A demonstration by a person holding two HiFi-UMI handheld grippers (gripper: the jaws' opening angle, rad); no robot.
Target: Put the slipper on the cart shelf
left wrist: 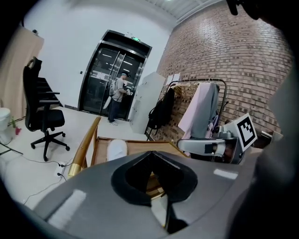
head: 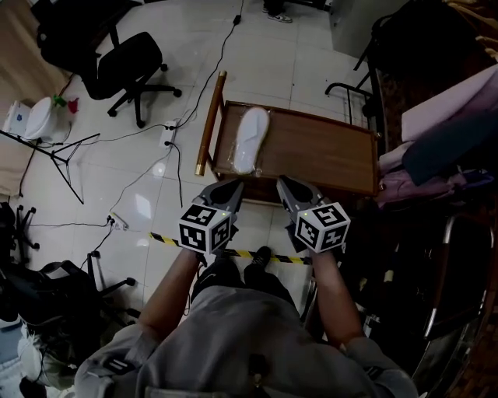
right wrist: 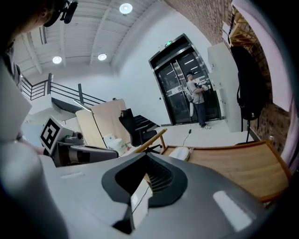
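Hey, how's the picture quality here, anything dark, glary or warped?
Head view: dim toward the edges, glare patches on the tiled floor, the white slipper clearly visible. Left gripper view: strong fisheye bending, black corners. Right gripper view: the same warping, with a ceiling light blown out bright.

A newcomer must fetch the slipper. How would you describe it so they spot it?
Find the wooden cart on the pale tiled floor. On its top, at the end by the gold handle, lies the slipper: long, white, the only thing on the brown wood.
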